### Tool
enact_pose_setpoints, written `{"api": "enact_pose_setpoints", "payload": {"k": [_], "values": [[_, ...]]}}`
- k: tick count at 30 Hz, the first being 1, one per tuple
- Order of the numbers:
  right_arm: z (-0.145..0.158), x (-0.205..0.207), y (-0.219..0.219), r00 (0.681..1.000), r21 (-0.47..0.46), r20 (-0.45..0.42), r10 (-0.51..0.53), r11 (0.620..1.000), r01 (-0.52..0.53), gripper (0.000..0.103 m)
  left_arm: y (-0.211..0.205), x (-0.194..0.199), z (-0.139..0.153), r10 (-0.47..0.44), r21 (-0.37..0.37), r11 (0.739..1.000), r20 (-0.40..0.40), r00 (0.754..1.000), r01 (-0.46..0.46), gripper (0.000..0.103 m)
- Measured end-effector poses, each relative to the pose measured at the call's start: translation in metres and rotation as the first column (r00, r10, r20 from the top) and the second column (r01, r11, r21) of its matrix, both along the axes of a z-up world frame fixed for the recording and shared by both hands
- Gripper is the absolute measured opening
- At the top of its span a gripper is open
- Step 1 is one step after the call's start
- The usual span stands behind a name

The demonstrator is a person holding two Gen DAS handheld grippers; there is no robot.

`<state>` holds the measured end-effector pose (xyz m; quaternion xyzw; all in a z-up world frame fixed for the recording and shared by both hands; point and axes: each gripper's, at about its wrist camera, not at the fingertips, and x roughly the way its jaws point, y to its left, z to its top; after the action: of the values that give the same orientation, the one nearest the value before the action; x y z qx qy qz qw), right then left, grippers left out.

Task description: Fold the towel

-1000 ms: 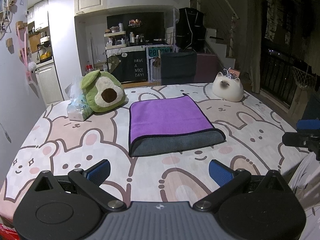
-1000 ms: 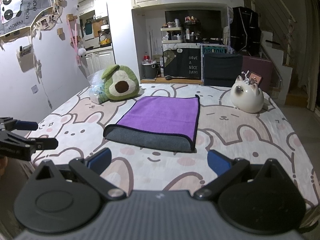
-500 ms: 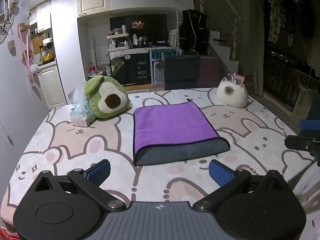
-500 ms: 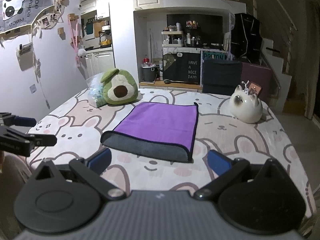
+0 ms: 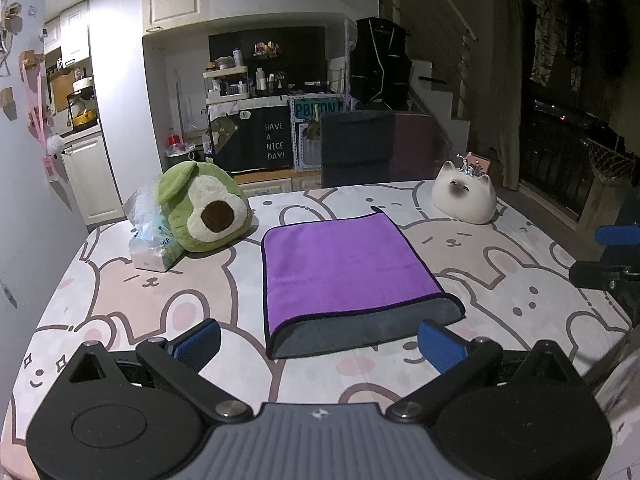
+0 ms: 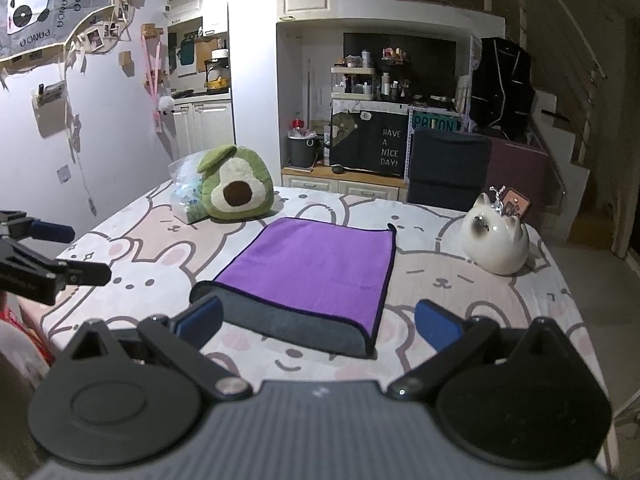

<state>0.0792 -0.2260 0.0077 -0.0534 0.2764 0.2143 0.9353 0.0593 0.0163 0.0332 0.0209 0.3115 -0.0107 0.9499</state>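
The purple towel [image 5: 340, 264] lies folded flat in the middle of the table, its grey underside showing as a band along the near fold; it also shows in the right wrist view [image 6: 316, 272]. My left gripper [image 5: 318, 344] is open and empty, held back near the table's front edge, short of the towel. My right gripper [image 6: 318, 320] is open and empty, also short of the towel's near edge. Each gripper shows at the side edge of the other's view.
A green avocado plush [image 5: 204, 212] and a plastic tissue pack [image 5: 150, 240] sit at the back left. A white cat figure [image 5: 464, 198] sits at the back right. The table carries a rabbit-print cloth [image 5: 160, 292]. A dark chair [image 5: 358, 148] stands behind the table.
Both grippers have drawn back and risen a little from the towel, so the towel looks smaller and farther. The towel has not moved.
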Motion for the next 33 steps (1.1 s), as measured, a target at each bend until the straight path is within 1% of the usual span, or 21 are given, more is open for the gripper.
{"api": "enact_pose_setpoints", "payload": {"k": [9,15,20,25,31,33], "values": [[0.009,0.024,0.002,0.999,-0.015,0.038,0.023,1.0,-0.022,0.103,0.013,0.03,0.009,-0.008,0.022,1.0,0.031,0.999,0.007,0.103],[0.008,0.038,0.008,0.997,-0.034,0.054,0.053,0.998,-0.051,0.103,0.021,0.051,0.007,-0.026,0.035,0.999,0.047,0.999,0.024,0.103],[0.004,0.05,0.012,0.997,-0.053,0.051,0.062,0.997,-0.059,0.103,0.026,0.067,-0.002,-0.051,0.044,0.998,0.061,0.997,0.049,0.103],[0.001,0.06,0.014,0.998,-0.056,0.052,0.046,0.998,-0.043,0.103,0.031,0.084,-0.012,-0.062,0.024,0.998,0.061,0.996,0.061,0.103],[-0.005,0.065,0.017,0.995,-0.071,0.093,0.039,0.997,-0.032,0.103,0.035,0.1,-0.03,-0.076,0.008,0.997,0.06,0.995,0.076,0.103],[-0.01,0.066,0.017,0.995,-0.069,0.087,0.045,0.997,-0.039,0.103,0.036,0.103,-0.036,-0.09,0.011,0.996,0.063,0.994,0.09,0.103]]}}
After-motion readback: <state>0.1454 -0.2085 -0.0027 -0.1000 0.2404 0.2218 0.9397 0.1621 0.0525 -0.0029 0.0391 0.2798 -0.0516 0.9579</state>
